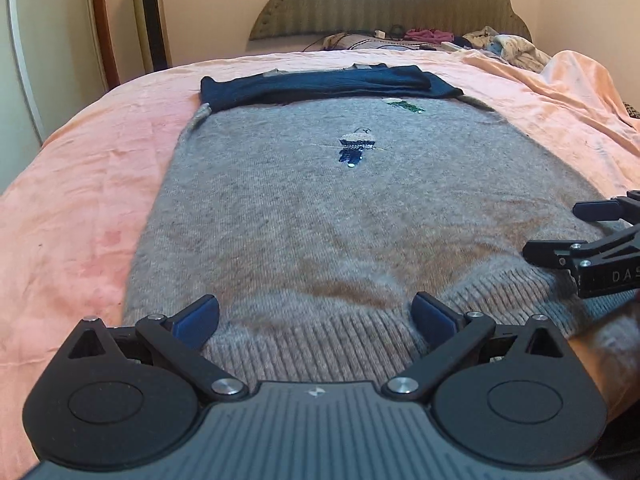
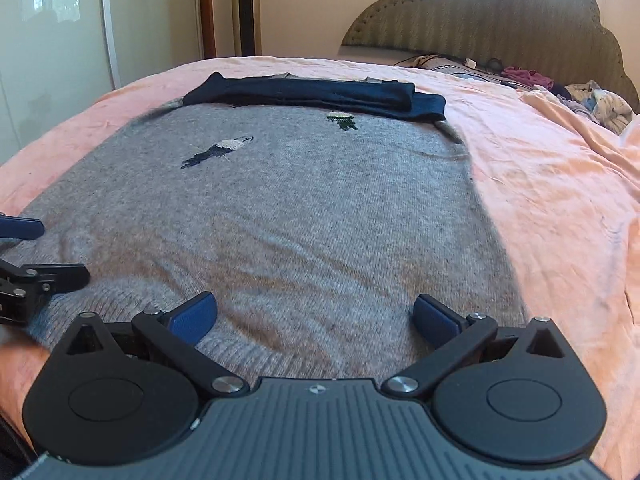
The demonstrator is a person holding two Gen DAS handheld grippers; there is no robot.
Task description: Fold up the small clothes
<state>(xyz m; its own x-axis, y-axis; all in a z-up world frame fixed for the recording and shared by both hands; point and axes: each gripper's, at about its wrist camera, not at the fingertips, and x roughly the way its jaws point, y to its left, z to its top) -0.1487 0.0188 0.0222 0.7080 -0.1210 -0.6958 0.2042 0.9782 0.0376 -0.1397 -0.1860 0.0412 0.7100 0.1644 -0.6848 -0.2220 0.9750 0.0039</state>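
Sweater [image 1: 304,216]: grey knit, flat mid-bed [image 1: 80,200], sleeves [image 1: 320,80] folded across its far end.
Hem [image 1: 312,344]: at near edge, where we take hold.
Left tool [image 1: 316,316]: wide open, empty, straddling hem.
Right tool [image 2: 316,316]: likewise, ready to lift, we judge.

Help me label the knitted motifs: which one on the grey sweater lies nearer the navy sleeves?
The small green and white motif on the grey knitted sweater, just below the folded navy sleeves; the blue and white motif sits mid-chest.
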